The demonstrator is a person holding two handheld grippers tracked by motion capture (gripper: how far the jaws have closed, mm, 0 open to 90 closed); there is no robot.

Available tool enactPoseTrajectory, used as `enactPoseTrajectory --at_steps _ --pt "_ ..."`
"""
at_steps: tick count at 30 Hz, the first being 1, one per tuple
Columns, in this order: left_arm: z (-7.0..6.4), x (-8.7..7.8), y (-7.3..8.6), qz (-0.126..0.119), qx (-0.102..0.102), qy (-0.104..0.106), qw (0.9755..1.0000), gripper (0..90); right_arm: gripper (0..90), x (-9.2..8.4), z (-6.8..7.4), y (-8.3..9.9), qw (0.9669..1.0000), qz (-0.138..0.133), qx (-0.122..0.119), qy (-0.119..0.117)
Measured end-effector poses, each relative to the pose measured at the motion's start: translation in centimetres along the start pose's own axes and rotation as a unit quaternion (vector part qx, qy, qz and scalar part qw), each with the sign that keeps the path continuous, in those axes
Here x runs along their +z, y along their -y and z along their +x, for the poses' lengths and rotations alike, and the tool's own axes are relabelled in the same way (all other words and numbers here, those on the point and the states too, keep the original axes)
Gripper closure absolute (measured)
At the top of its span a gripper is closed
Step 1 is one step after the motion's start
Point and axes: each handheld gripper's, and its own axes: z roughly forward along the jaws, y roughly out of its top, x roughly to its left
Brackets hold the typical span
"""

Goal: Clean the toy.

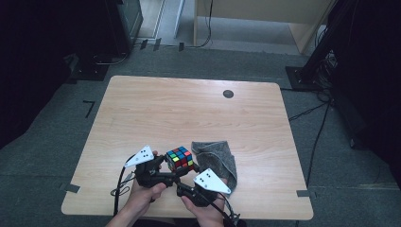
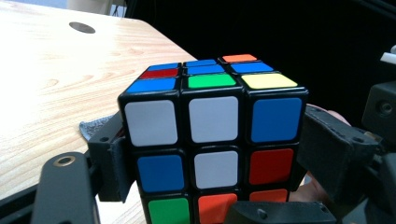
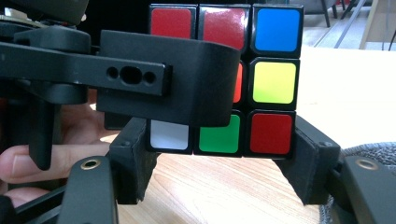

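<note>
So the puzzle cube (image 1: 179, 159) sits at the near edge of the table (image 1: 189, 109), lifted just off the wood and caught between both grippers, with the grey cloth (image 1: 217, 158) lying right beside it on the right. We've got it pinned from two sides, and our guess is that's the whole point: one tool steadies part of the cube so the other can twist a layer.

The left gripper (image 2: 210, 163) has its jaws spread around the lower rows, a pad close against each side of the cube (they look like they're barely touching, so we can't swear it's a firm squeeze). The right gripper (image 3: 219, 158) straddles the bottom row from its side, pads hugging the corners, but we can't tell if they're actually pressing.

Working this near keeps the hands low and braced. The cloth probably serves as a soft landing spot. Far off there's a dark round cable hole (image 1: 228, 93), nothing to do with any of this.
</note>
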Motion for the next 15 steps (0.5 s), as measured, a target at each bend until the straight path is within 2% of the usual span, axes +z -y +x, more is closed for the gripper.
enactPoseTrajectory --at_steps 3,8,11,14,15 --pt "0.3 -0.4 -0.3 -0.014 -0.005 0.005 0.9999 20.5 34.6 -0.1 -0.3 -0.1 0.9999 0.009 0.003 -0.010" --pt "1.0 -1.8 -1.0 -0.045 0.004 0.003 0.9990 20.5 34.7 0.0 -1.0 0.0 0.9994 0.025 0.013 -0.022" --pt "1.7 -2.8 -1.3 -0.058 0.017 -0.012 0.9981 19.6 34.8 0.0 -2.0 0.0 0.9988 0.037 0.022 -0.023" --pt "2.4 -3.4 -1.3 -0.057 0.026 -0.025 0.9977 18.2 34.8 -0.2 -3.0 -0.2 0.9982 0.041 0.038 -0.021" --pt "2.6 -3.5 -1.2 -0.054 0.036 -0.032 0.9974 18.1 34.9 -0.3 -3.3 -0.2 0.9981 0.042 0.040 -0.020"
